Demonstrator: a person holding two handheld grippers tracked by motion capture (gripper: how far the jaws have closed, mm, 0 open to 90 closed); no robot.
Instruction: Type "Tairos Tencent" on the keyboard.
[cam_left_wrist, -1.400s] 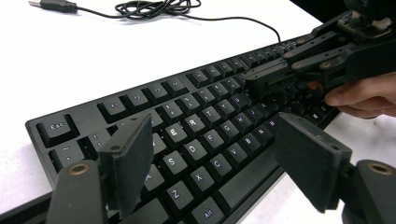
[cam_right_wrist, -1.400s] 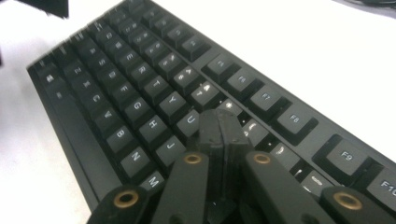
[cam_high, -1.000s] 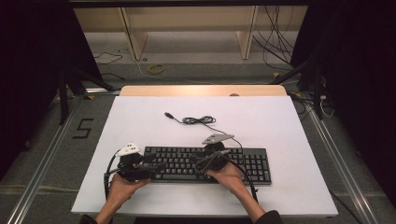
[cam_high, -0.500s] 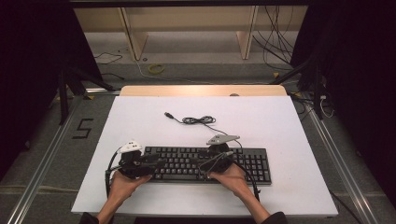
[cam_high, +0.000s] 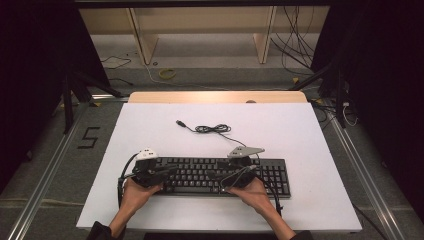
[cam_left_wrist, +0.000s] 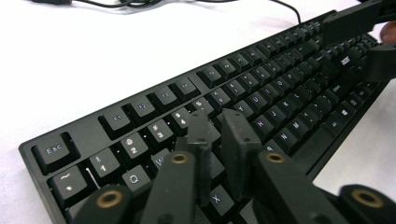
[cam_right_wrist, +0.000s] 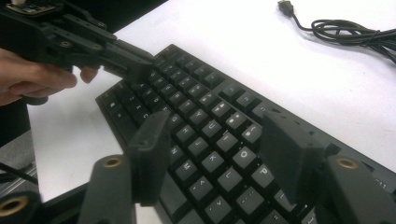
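A black keyboard (cam_high: 200, 169) lies across the near half of the white table (cam_high: 300, 130). My left gripper (cam_high: 169, 173) hovers over its left end, above the Q and W keys (cam_left_wrist: 135, 177). Its jaws (cam_left_wrist: 217, 125) have just been closing and stand almost together, with nothing between them. My right gripper (cam_high: 223, 178) hangs over the middle keys (cam_right_wrist: 210, 112). Its jaws (cam_right_wrist: 218, 127) have just been opening and stand wide apart, holding nothing. In the right gripper view the left gripper (cam_right_wrist: 135, 65) shows at top left; in the left gripper view the right gripper (cam_left_wrist: 369, 42) shows at top right.
The keyboard's cable lies in a loose coil (cam_high: 212, 129) behind it and ends in a free USB plug (cam_high: 179, 122). A wooden strip (cam_high: 215, 96) edges the table's far side. Dark stands and cables flank the table on the floor.
The left gripper's jaws have drawn together and the right gripper's jaws have spread apart. Both hands stay in about the same place over the keyboard.
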